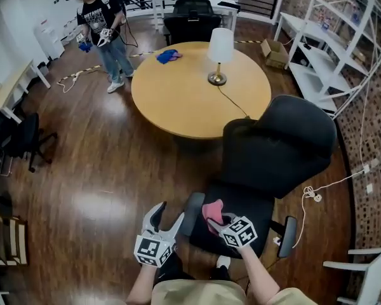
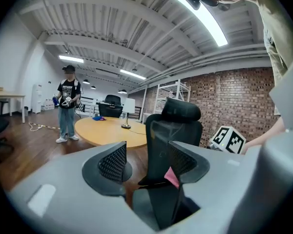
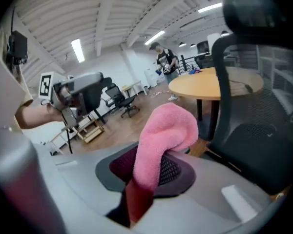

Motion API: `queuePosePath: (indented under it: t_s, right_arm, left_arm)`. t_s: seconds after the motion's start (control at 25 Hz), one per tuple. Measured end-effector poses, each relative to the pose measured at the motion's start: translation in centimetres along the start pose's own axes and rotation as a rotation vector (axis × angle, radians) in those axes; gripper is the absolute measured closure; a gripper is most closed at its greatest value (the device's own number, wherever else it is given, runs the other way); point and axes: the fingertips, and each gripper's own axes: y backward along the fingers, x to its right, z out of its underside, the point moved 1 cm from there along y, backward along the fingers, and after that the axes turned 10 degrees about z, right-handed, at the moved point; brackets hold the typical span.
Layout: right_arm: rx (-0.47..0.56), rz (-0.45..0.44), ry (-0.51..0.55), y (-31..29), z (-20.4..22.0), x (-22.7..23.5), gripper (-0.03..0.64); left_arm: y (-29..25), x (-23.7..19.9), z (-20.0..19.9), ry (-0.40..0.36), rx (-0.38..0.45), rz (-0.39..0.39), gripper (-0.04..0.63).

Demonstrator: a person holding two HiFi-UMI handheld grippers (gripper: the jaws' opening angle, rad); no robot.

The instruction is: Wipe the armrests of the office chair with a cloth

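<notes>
The black office chair point(image 1: 276, 148) stands in front of me, its seat just beyond my hands. Its left armrest point(image 1: 193, 212) lies between my two grippers, and its right armrest point(image 1: 287, 235) is at the seat's far side. My right gripper point(image 1: 221, 224) is shut on a pink cloth point(image 1: 211, 211), which hangs over the seat's front edge beside the left armrest. In the right gripper view the pink cloth point(image 3: 163, 138) bulges out of the jaws. My left gripper point(image 1: 167, 216) hovers left of the armrest, open and empty. Through its jaws I see the chair point(image 2: 173, 130).
A round wooden table point(image 1: 178, 100) behind the chair carries a lamp point(image 1: 220, 54) and a blue cloth point(image 1: 168, 56). A person point(image 1: 101, 33) stands at the far left. White shelves point(image 1: 330, 56) line the right wall. A cable point(image 1: 320, 189) trails on the floor.
</notes>
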Motion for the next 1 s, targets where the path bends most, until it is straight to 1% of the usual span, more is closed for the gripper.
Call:
queuePosePath:
  t_s: [0.12, 0.2, 0.28, 0.36, 0.4, 0.52, 0.6, 0.64, 0.68, 0.76, 0.84, 0.92, 0.96, 1.0]
  right_arm:
    - [-0.108, 0.005, 0.087, -7.1, 0.3, 2.0, 0.543]
    - [-0.188, 0.036, 0.153, -11.6, 0.1, 4.0, 0.543]
    - [-0.254, 0.104, 0.225, -15.6, -0.5, 6.3, 0.543]
    - [-0.294, 0.186, 0.295, -18.9, -0.7, 8.4, 0.541]
    - [-0.317, 0.204, 0.329, -20.1, -0.3, 8.9, 0.541]
    - [-0.42, 0.17, 0.38, -21.7, 2.3, 8.3, 0.541]
    - [-0.439, 0.153, 0.399, -21.8, 3.5, 7.2, 0.538]
    - [-0.441, 0.132, 0.414, -21.6, 3.8, 6.2, 0.538]
    - [-0.448, 0.093, 0.427, -21.4, 4.4, 4.7, 0.54]
    - [-0.481, -0.008, 0.455, -20.5, 6.3, 0.8, 0.54]
    - [-0.515, -0.13, 0.501, -19.3, 8.8, -3.9, 0.54]
    - [-0.538, -0.278, 0.552, -17.6, 11.4, -8.8, 0.54]
    - [-0.54, -0.34, 0.579, -16.8, 12.7, -10.8, 0.54]
    - [-0.536, -0.382, 0.601, -16.3, 14.0, -12.2, 0.54]
  left_arm:
    - [2.0, -3.6, 1.1, 0.052, -0.007, -0.051, 0.354]
    - [3.1, -5.7, 2.4, 0.078, -0.016, -0.066, 0.354]
    - [3.9, -7.3, 3.6, 0.103, -0.024, -0.071, 0.354]
    - [4.7, -8.3, 4.6, 0.128, -0.033, -0.081, 0.357]
    - [5.1, -8.6, 5.1, 0.136, -0.038, -0.087, 0.359]
    - [6.0, -9.5, 5.9, 0.148, -0.046, -0.106, 0.36]
    - [6.4, -10.1, 5.7, 0.155, -0.033, -0.131, 0.36]
    - [6.6, -10.4, 5.4, 0.16, -0.024, -0.146, 0.36]
    - [6.7, -10.7, 5.0, 0.168, -0.014, -0.158, 0.36]
    - [6.7, -10.9, 4.6, 0.178, -0.002, -0.163, 0.362]
    - [6.5, -10.7, 5.0, 0.175, 0.001, -0.156, 0.362]
    - [6.5, -10.6, 5.1, 0.176, 0.006, -0.159, 0.362]
    - [6.5, -10.6, 5.1, 0.18, 0.007, -0.162, 0.362]
    - [6.6, -10.5, 5.1, 0.182, 0.007, -0.164, 0.364]
